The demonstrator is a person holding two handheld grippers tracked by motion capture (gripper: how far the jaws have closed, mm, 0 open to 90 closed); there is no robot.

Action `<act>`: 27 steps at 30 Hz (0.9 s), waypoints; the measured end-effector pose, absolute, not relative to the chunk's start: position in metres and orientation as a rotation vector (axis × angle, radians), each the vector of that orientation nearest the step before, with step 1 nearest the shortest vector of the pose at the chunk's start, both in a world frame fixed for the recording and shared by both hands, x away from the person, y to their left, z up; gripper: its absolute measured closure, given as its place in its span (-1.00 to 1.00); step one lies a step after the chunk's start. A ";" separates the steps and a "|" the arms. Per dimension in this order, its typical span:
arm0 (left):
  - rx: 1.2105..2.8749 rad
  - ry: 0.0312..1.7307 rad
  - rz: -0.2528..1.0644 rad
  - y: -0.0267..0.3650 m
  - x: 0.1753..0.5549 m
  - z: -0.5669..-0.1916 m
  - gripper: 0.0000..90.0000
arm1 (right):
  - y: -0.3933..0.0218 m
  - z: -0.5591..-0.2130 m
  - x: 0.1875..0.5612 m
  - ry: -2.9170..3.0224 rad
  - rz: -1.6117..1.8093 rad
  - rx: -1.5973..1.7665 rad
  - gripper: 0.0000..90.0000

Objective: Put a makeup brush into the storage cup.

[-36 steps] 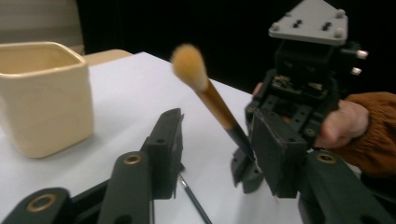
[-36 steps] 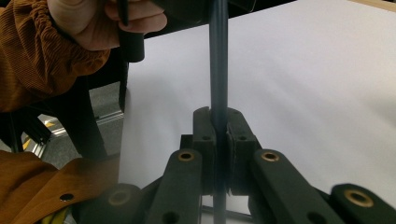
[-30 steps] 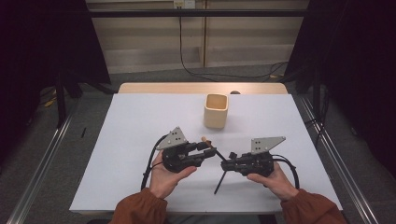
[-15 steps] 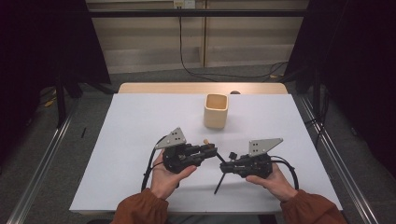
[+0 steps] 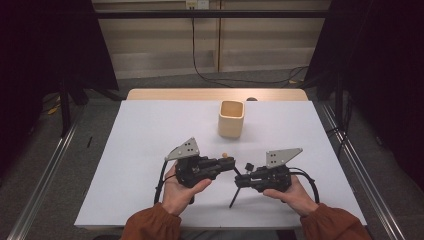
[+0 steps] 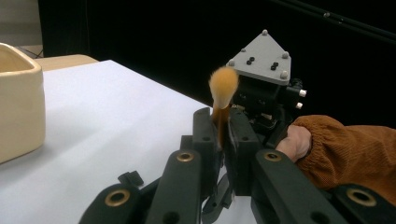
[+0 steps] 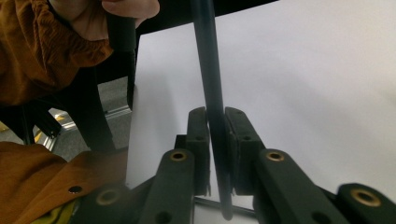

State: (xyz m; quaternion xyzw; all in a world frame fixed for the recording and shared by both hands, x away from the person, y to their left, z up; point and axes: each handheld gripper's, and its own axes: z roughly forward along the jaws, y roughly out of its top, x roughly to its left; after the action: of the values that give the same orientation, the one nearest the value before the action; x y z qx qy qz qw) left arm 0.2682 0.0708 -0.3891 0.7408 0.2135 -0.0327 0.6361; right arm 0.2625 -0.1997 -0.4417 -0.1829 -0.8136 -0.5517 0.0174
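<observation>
White table stands on grey floor, dark curtains flanking.

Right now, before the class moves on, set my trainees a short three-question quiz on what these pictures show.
1. What is clamped in the left hand-held gripper? A) a spoon B) a brush C) a sponge
2. True or false: the beige cup lies tipped on its side on the table.
3. What colour are the brush's bristles?
Key: 1 B; 2 false, the cup stands upright with its mouth up; 3 orange.
</observation>
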 end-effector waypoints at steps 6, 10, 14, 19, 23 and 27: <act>1.700 0.488 -0.058 0.074 0.269 -0.389 0.87 | -0.204 -0.438 0.263 -2.491 -1.755 -0.576 0.27; 1.697 0.502 -0.052 0.079 0.272 -0.389 0.87 | -0.204 -0.437 0.261 -2.491 -1.764 -0.567 -0.10; 1.693 0.508 -0.043 0.082 0.273 -0.388 0.87 | -0.204 -0.436 0.261 -2.484 -1.780 -0.577 -0.42; 1.704 0.513 -0.026 0.085 0.273 -0.387 0.87 | -0.205 -0.434 0.262 -2.478 -1.808 -0.642 -0.75; 1.717 0.520 -0.020 0.091 0.274 -0.384 0.87 | -0.208 -0.433 0.264 -2.468 -1.831 -0.678 -0.82; 1.722 0.527 -0.016 0.099 0.276 -0.381 0.87 | -0.211 -0.432 0.264 -2.464 -1.851 -0.687 -0.90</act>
State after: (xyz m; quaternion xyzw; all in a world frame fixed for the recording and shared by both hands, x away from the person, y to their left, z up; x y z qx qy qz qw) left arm 0.2757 0.0987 -0.3809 0.7493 0.2292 -0.0070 0.6213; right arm 0.2636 -0.2111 -0.4320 -0.2175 -0.7803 -0.5863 -0.0081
